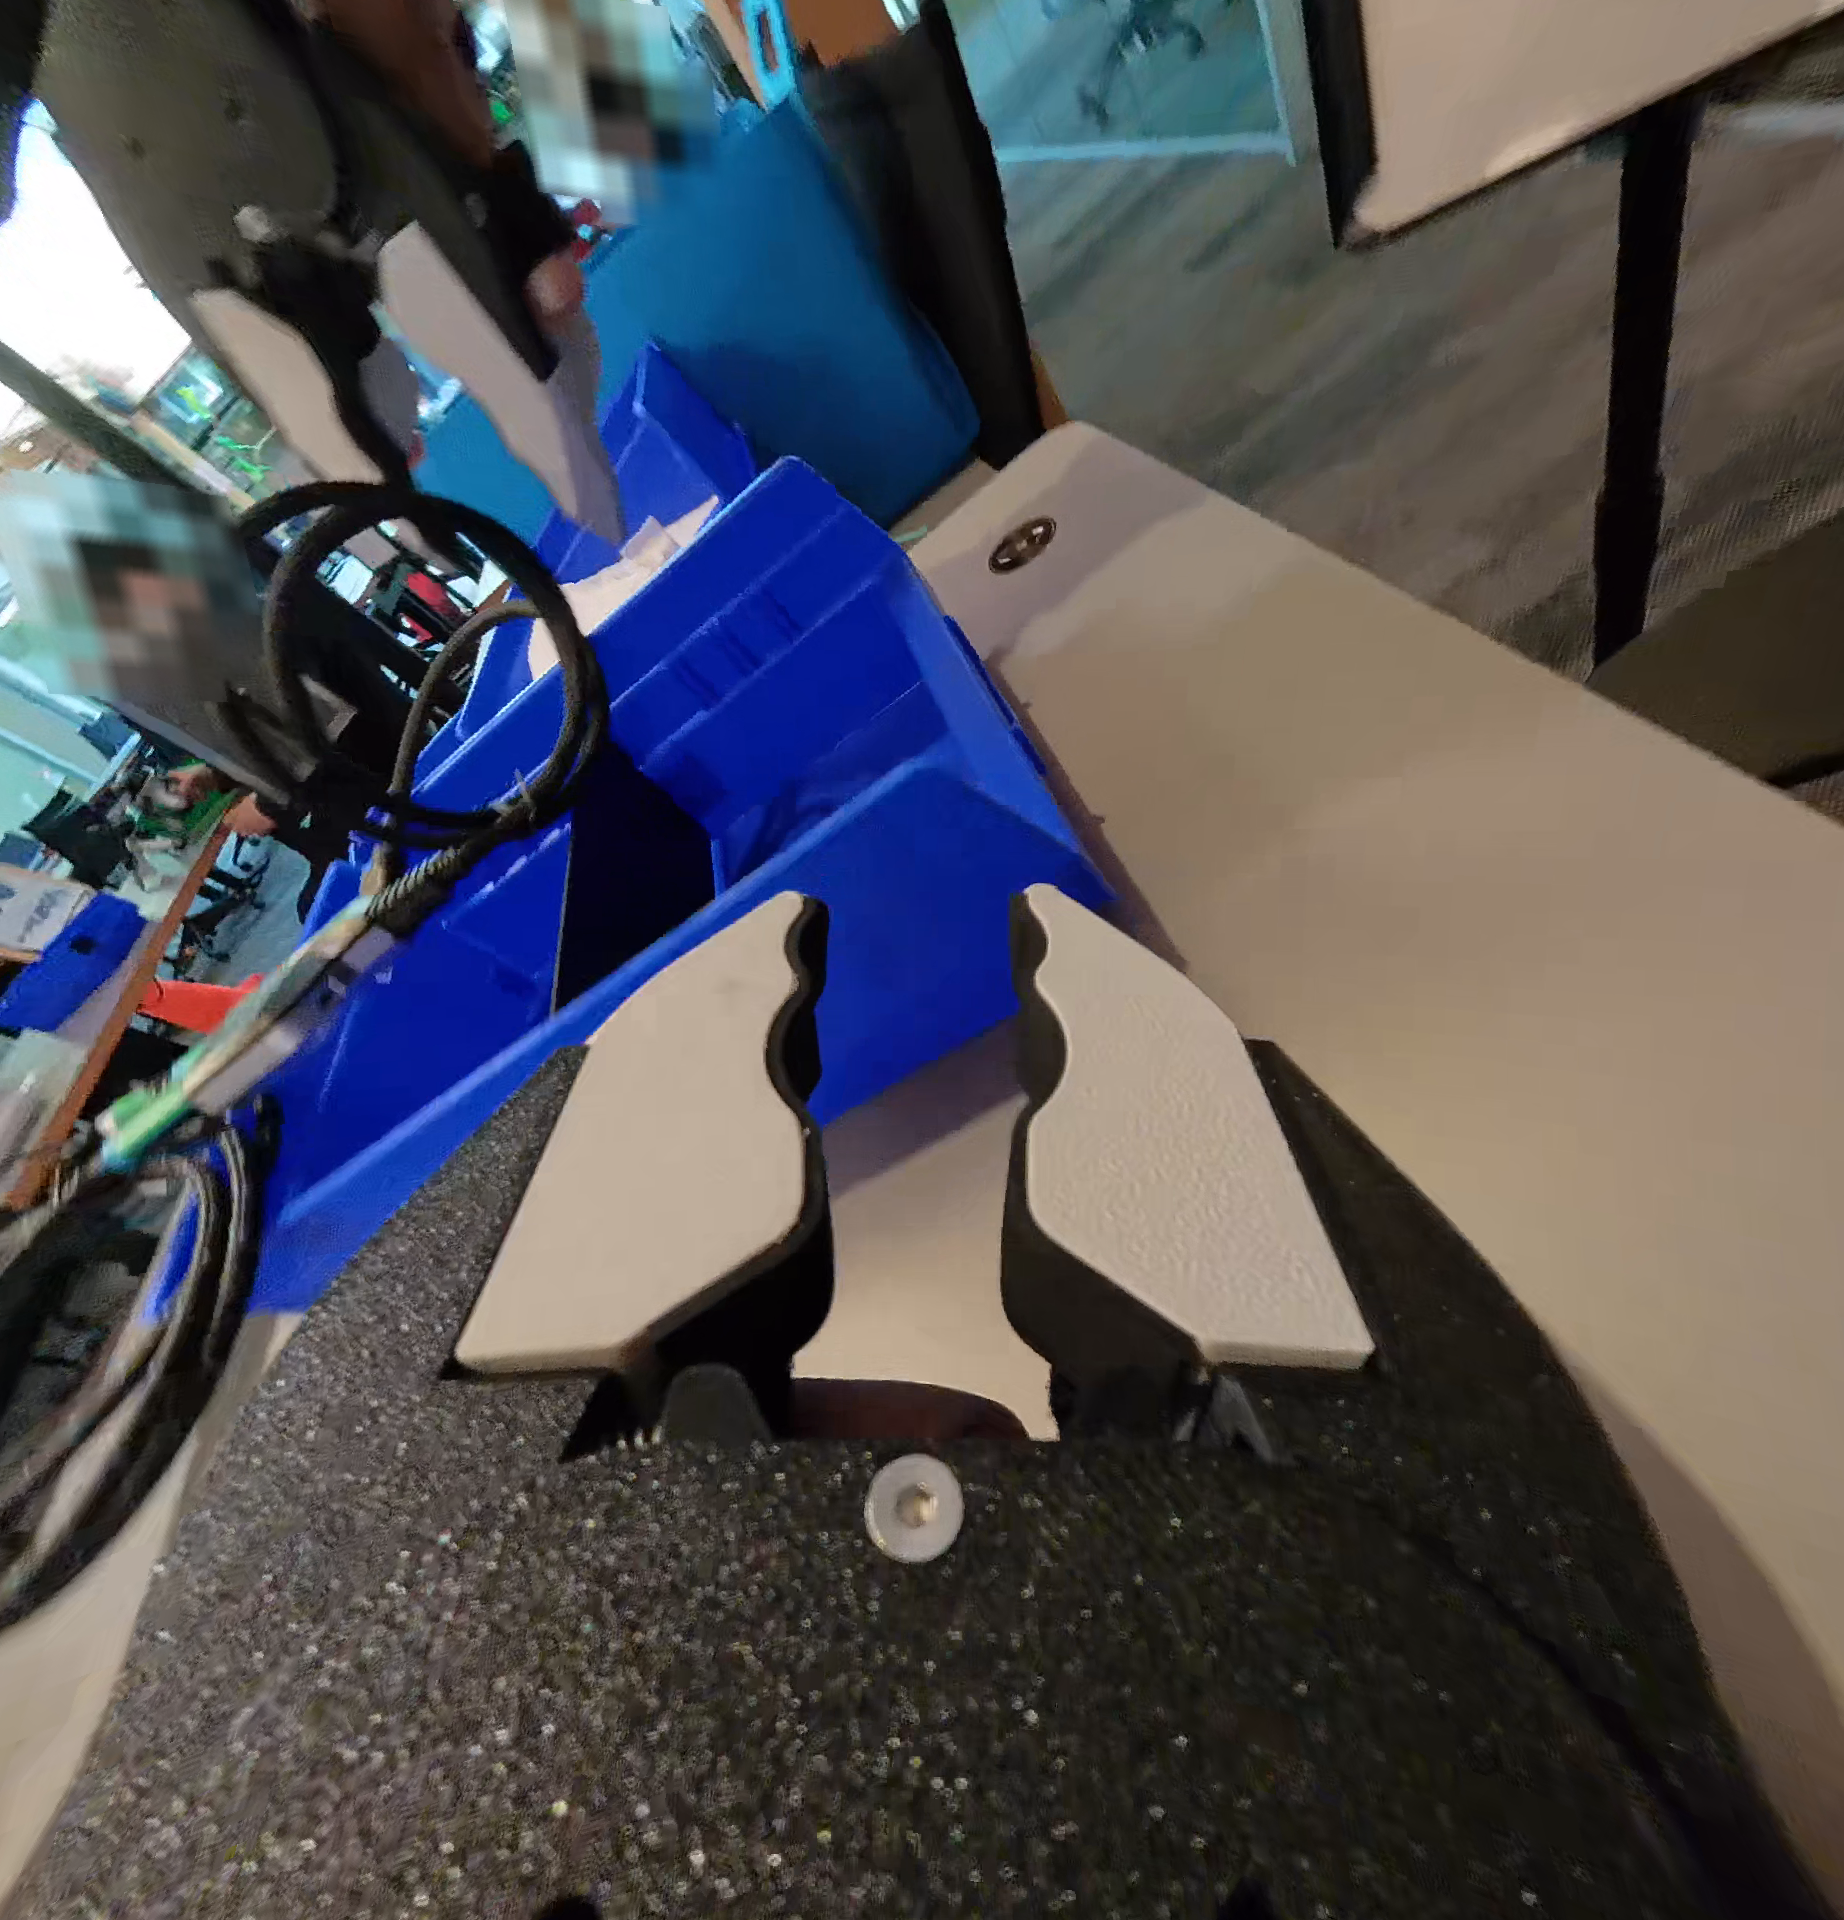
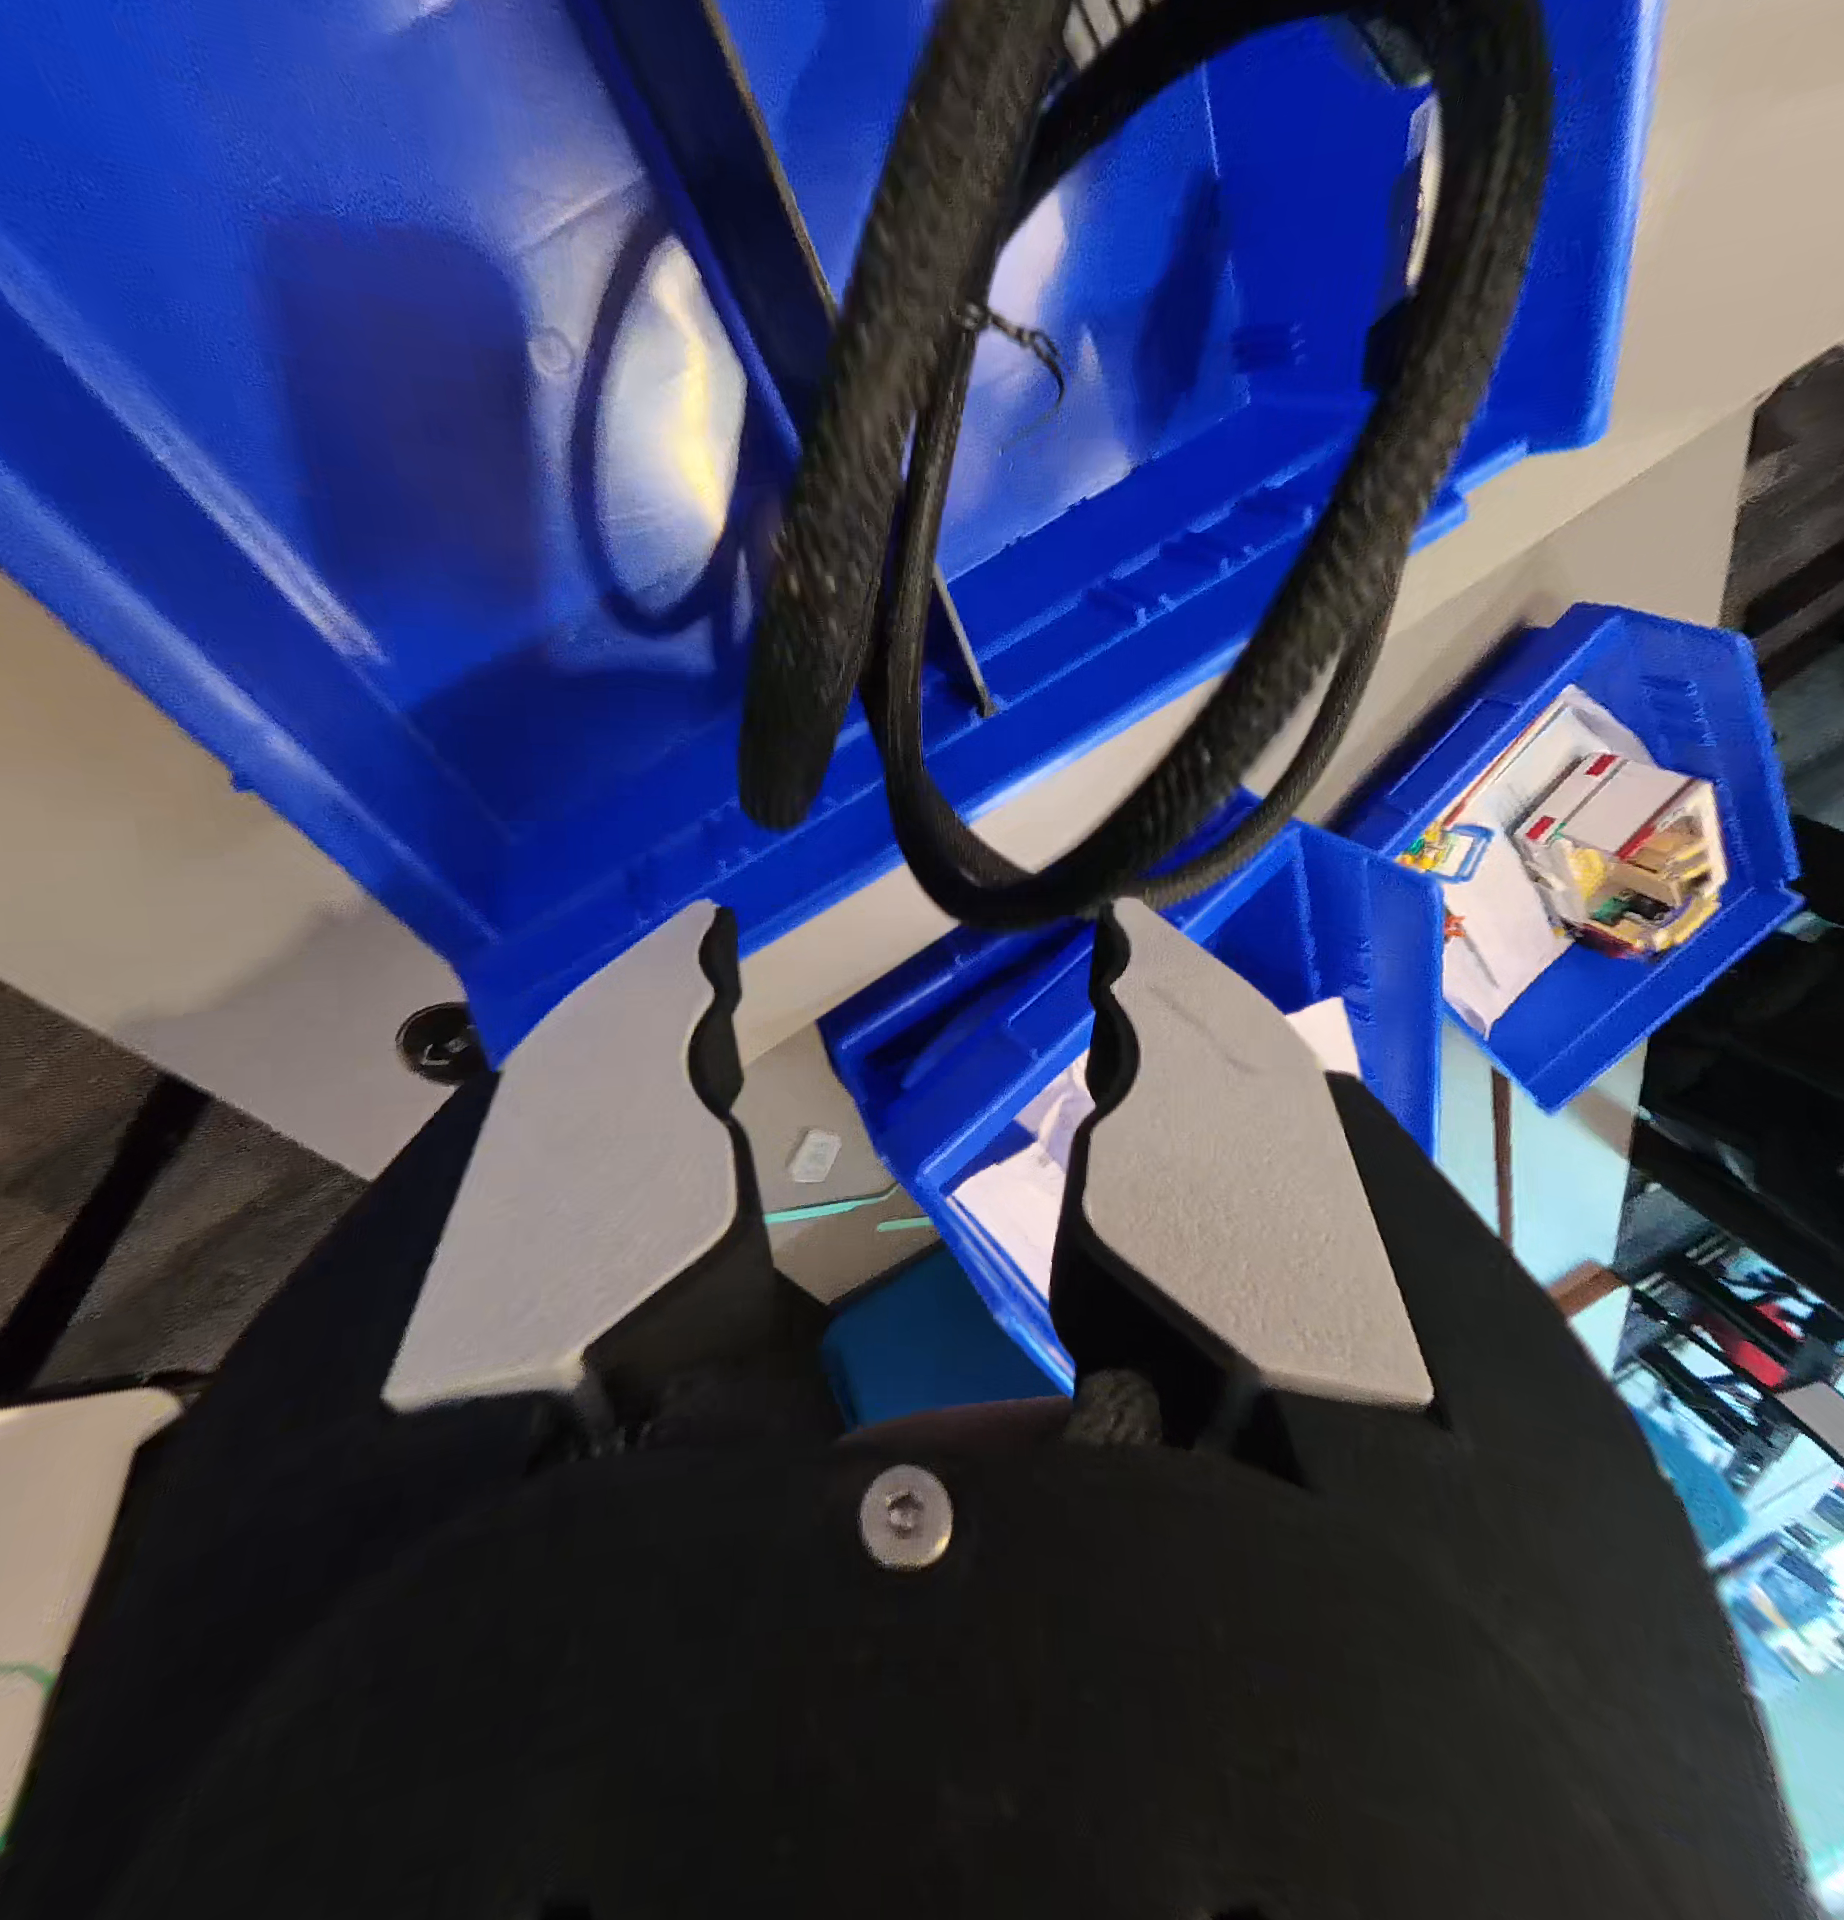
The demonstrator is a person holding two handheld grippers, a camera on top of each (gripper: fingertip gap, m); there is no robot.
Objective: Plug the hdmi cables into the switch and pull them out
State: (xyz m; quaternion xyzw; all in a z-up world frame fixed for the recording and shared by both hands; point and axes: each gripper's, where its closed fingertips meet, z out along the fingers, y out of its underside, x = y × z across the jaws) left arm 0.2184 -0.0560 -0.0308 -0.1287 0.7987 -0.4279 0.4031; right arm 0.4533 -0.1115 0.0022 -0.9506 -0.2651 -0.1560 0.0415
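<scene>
My right gripper [image 2: 913,925] is open. A coiled black braided cable [image 2: 856,468] hangs just beyond its fingertips, in front of a large blue bin [image 2: 326,468]. The bottom of the loop touches the tip of the right-hand finger [image 2: 1188,1039], and neither pad presses on it. The left wrist view shows this gripper [image 1: 378,343] at the upper left, with the cable coil [image 1: 575,665] below it over the blue bins [image 1: 793,644]. My left gripper [image 1: 918,914] is open and empty, low over the grey table [image 1: 1417,883], facing a bin's outer wall.
Two smaller blue bins stand near the large one: one holding white paper [image 2: 1354,935], one holding small boxes and parts [image 2: 1645,1018]. More black cable and a green-ended connector [image 1: 170,1101] lie at the left. The table edge and carpet floor [image 1: 1313,312] are to the right. People stand in the background. One gripper's finger ends stand about 25 cm off the other's.
</scene>
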